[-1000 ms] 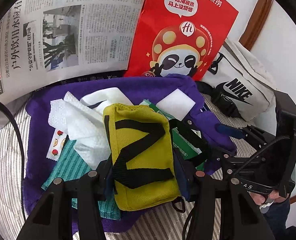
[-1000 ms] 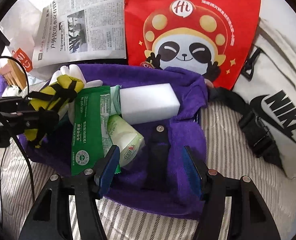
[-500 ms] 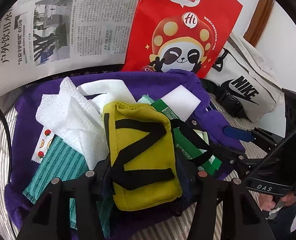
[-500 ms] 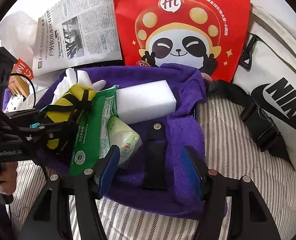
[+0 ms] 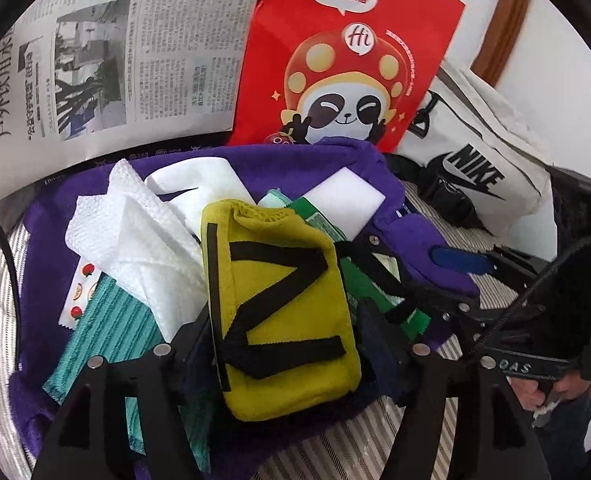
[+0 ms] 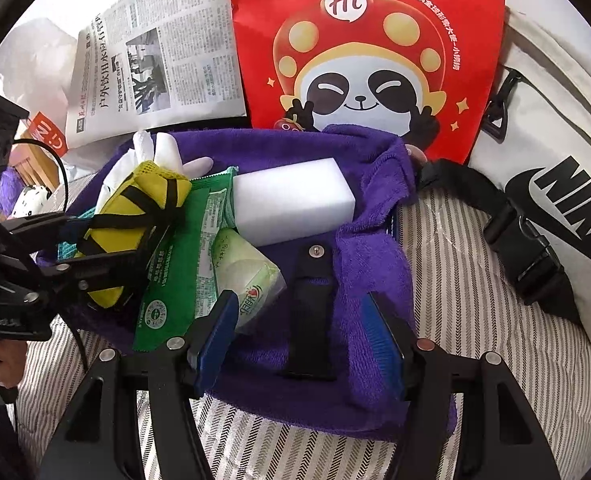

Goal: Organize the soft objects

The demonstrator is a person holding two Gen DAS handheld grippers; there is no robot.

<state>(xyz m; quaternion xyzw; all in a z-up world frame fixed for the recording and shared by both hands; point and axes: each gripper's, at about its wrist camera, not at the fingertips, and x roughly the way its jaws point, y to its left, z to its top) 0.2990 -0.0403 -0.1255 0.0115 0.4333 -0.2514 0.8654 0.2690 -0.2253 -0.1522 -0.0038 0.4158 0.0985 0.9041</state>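
A yellow pouch with black straps (image 5: 279,304) lies on the purple towel (image 5: 55,216), between the fingers of my left gripper (image 5: 287,344). Its jaws are opening and the pads stand just off the pouch's sides. In the right wrist view the same pouch (image 6: 131,216) sits between the left gripper's (image 6: 111,240) two black fingers. My right gripper (image 6: 299,324) is open over the towel's (image 6: 375,264) near edge, astride a black strap (image 6: 309,304), gripping nothing. On the towel also lie a white sponge block (image 6: 291,200), a green packet (image 6: 175,272) and a tissue pack (image 6: 247,276).
White paper towel (image 5: 131,240), a teal cloth (image 5: 103,320) and a fruit-print strip (image 5: 80,288) lie left of the pouch. A red panda bag (image 6: 359,52) and a newspaper (image 5: 107,56) stand behind. A white Nike bag (image 6: 555,184) lies right, on the striped cover (image 6: 455,320).
The left jaws have spread wider around the yellow pouch, which has settled onto the towel. The left view has drawn slightly closer. The right gripper has stayed where it was.
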